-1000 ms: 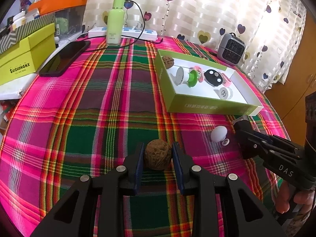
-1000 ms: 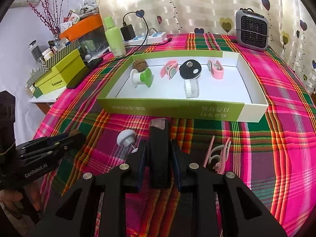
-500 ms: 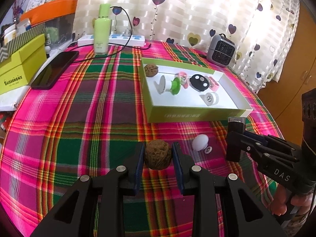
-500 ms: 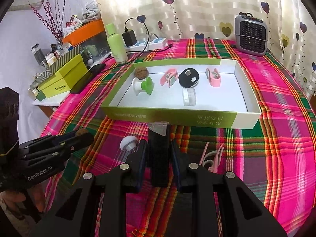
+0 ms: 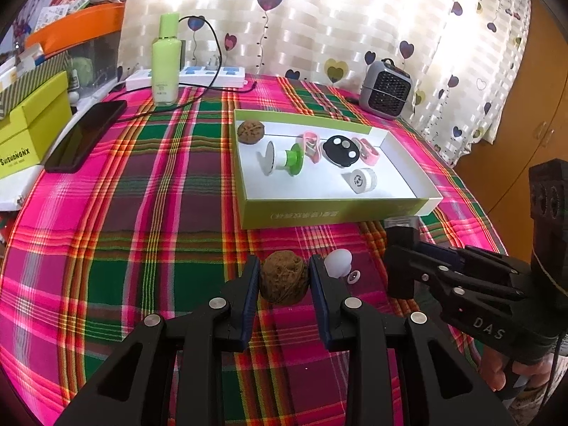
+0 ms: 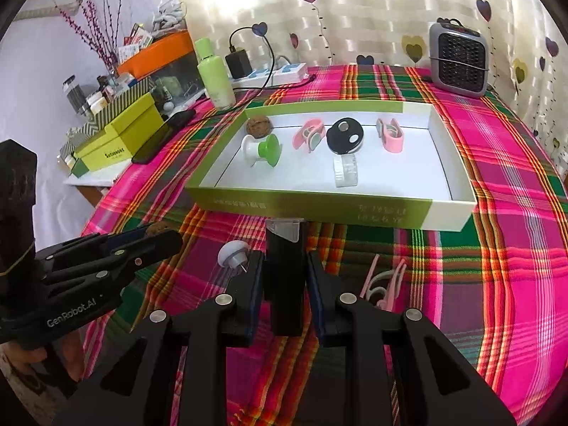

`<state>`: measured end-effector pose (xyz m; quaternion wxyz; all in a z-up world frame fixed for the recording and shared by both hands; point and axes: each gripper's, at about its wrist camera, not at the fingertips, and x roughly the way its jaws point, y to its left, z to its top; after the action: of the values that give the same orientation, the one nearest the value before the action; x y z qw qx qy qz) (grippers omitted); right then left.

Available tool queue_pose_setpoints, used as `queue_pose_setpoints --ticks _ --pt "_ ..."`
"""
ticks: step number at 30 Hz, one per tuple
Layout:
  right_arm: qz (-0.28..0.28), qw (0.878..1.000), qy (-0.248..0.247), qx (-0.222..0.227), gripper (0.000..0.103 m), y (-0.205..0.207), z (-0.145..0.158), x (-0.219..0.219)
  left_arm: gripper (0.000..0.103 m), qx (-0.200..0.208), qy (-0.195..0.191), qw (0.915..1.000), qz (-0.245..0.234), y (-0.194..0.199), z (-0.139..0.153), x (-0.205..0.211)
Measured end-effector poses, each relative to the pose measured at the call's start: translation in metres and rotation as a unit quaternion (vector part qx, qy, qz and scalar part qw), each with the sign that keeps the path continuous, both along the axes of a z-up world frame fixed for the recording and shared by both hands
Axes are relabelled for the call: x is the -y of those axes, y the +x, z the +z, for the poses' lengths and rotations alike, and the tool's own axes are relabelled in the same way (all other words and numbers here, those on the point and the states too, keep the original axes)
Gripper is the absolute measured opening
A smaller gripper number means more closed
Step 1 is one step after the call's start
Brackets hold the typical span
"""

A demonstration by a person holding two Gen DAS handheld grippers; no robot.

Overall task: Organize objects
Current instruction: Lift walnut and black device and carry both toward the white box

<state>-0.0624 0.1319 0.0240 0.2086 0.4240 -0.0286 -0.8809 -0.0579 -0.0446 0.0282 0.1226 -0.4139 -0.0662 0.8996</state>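
Plaid worktop [image 5: 142,213]: green box [image 5: 330,213] lies straight ahead of both jaws; left gripper [image 5: 284,277] clamps a walnut [image 5: 283,277], right gripper [image 6: 285,277] clamps an upright black bottle [image 6: 284,269]

A lived-in home room — heart-print curtains [image 5: 355,28] behind a tabletop [image 5: 142,195] in bright plaid cloth, a small space heater [image 6: 458,60], a power strip [image 5: 198,74], and a side shelf crowded with boxes [image 6: 120,135] and bottles.

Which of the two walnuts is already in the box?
The walnut in the far left corner of the green box. The other walnut is outside it, clamped in the left gripper above the tablecloth.
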Motion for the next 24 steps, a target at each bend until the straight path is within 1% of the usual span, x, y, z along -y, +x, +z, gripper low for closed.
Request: queue_pose_setpoints --ticks 9,19,24 --pt "0.009 1.0 0.013 0.018 0.024 -0.012 -0.017 0.007 0.026 0.004 0.003 1.0 0.002 -0.001 -0.002 0.0" --pt "0.017 1.0 0.021 0.007 0.024 -0.002 -0.02 0.005 0.026 0.007 0.004 1.0 0.0 -0.004 -0.005 -0.001" --pt "0.011 1.0 0.019 0.006 0.024 -0.001 -0.019 0.004 0.026 0.008 0.005 1.0 0.001 -0.005 -0.006 -0.002"
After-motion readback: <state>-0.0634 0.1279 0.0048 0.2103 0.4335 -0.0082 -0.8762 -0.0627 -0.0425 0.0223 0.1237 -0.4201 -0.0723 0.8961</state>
